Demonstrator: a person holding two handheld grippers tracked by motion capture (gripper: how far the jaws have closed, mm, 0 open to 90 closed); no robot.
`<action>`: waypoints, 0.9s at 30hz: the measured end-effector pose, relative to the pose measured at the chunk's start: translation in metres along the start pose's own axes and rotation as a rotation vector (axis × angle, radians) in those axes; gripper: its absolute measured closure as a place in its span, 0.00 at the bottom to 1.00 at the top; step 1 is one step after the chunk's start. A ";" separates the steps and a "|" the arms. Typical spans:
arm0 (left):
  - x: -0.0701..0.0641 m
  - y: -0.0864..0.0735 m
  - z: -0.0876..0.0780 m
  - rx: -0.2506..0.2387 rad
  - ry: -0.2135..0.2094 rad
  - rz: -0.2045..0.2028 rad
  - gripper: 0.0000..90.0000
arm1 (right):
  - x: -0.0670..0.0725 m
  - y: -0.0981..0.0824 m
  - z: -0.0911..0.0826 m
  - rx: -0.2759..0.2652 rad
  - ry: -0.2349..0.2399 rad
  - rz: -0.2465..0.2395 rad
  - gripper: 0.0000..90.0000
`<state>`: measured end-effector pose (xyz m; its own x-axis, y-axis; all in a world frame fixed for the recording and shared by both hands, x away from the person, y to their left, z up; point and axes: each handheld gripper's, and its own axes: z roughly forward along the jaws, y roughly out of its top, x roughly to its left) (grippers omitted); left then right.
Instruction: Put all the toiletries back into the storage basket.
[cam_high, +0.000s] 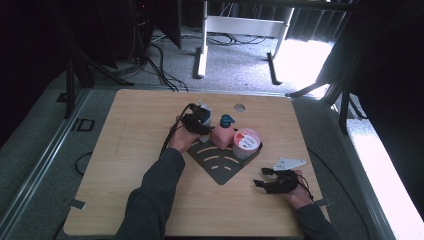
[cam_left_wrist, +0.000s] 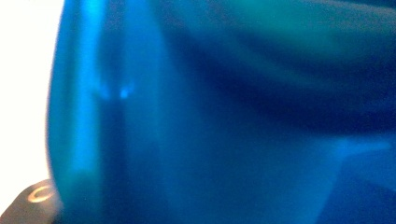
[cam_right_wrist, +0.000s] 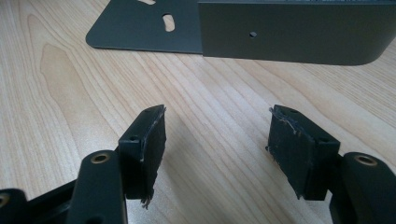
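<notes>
A blue container with a white top (cam_high: 205, 115) stands at the back left corner of the dark metal tray (cam_high: 220, 169). My left gripper (cam_high: 201, 121) reaches around it from the left and looks shut on it. In the left gripper view the blue container (cam_left_wrist: 210, 116) sits right against the lens, with one of the fingers (cam_left_wrist: 33, 204) at the bottom left. My right gripper (cam_high: 260, 177) rests on the table right of the tray, open. Its pads (cam_right_wrist: 149, 140) stand apart with bare wood between them, facing the tray's upright wall (cam_right_wrist: 289, 32).
A pink bottle with a teal cap (cam_high: 223, 133) and a red and white tub (cam_high: 246, 142) stand on the tray beside the blue container. The wooden table (cam_high: 125, 150) has a round hole (cam_high: 239, 107) near its far edge. Desk legs and cables lie on the floor beyond.
</notes>
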<state>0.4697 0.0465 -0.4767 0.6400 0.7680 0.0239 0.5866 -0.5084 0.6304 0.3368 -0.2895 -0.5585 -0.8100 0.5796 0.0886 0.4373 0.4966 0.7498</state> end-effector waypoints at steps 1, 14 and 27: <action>0.000 0.000 0.000 -0.002 0.000 -0.002 0.61 | 0.000 0.000 0.000 0.000 0.000 0.000 0.40; 0.000 0.002 0.005 -0.012 -0.004 -0.011 0.60 | 0.000 0.000 0.000 0.000 0.000 -0.001 0.40; 0.000 0.007 0.008 -0.005 -0.013 -0.018 0.60 | 0.000 0.000 0.000 0.000 0.001 -0.001 0.40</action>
<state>0.4779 0.0399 -0.4784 0.6361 0.7716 0.0023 0.5957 -0.4930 0.6341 0.3369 -0.2896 -0.5585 -0.8111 0.5782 0.0883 0.4361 0.4973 0.7500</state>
